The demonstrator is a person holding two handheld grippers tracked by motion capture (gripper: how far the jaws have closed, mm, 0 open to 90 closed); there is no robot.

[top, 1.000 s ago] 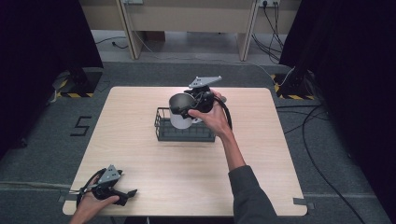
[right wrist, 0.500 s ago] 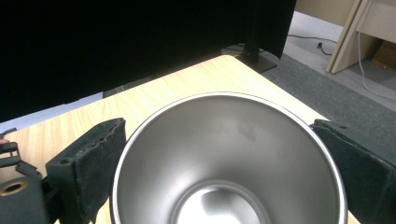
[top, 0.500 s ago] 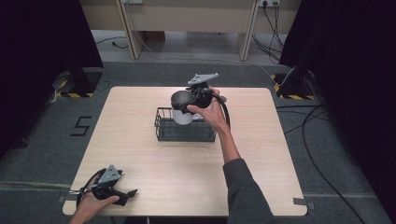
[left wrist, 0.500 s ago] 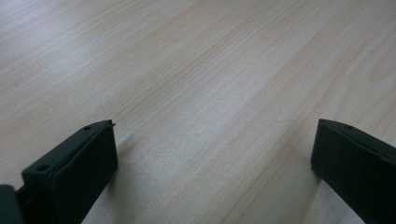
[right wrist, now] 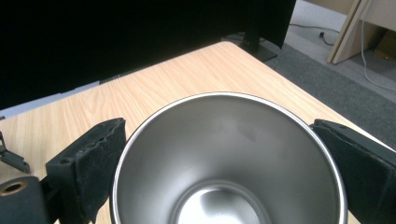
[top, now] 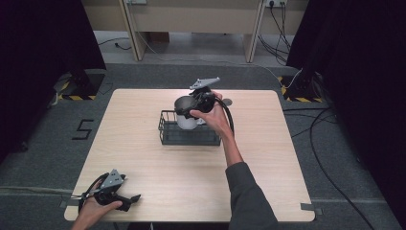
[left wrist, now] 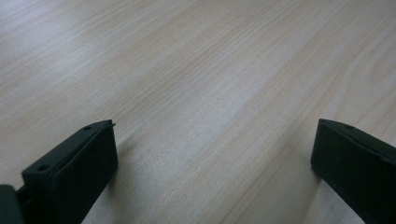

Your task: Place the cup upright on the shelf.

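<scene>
Steel cup [right wrist: 229, 158]: round, open-topped, brushed grey metal; thin bright rim; smooth bare inner wall narrowing to a flat, shiny bottom; nothing seen inside.
Cup outside [top: 186, 114]: pale silvery wall in the high view, mouth tilted toward the right gripper.
Cup position: raised over the wire basket [top: 167, 135], at its far right part; contact between cup base and basket not determinable.
Right gripper [top: 191, 106]: held in the right hand [top: 213, 115] above the basket; grey three-cornered plate on top; cable looping down past the wrist.
Right jaws: set wide, one black pad at each side of the cup rim, clamped against the outer wall; cup gripped.
Right pads [right wrist: 88, 163]: black, rough-textured, pressed to the rim on the near side.
Wire basket: dark, rectangular, open-topped mesh; standing near the middle of the table, slightly toward the far edge.
Left gripper [top: 127, 200]: resting at the near left corner of the table, left hand [top: 93, 211] around its body.
Left jaws: spread well apart in the left gripper view, bare tabletop between them, nothing gripped.
Table [top: 143, 158]: light wood-grain top, pale and even.
Surroundings: grey carpet, black curtains at both sides.
</scene>
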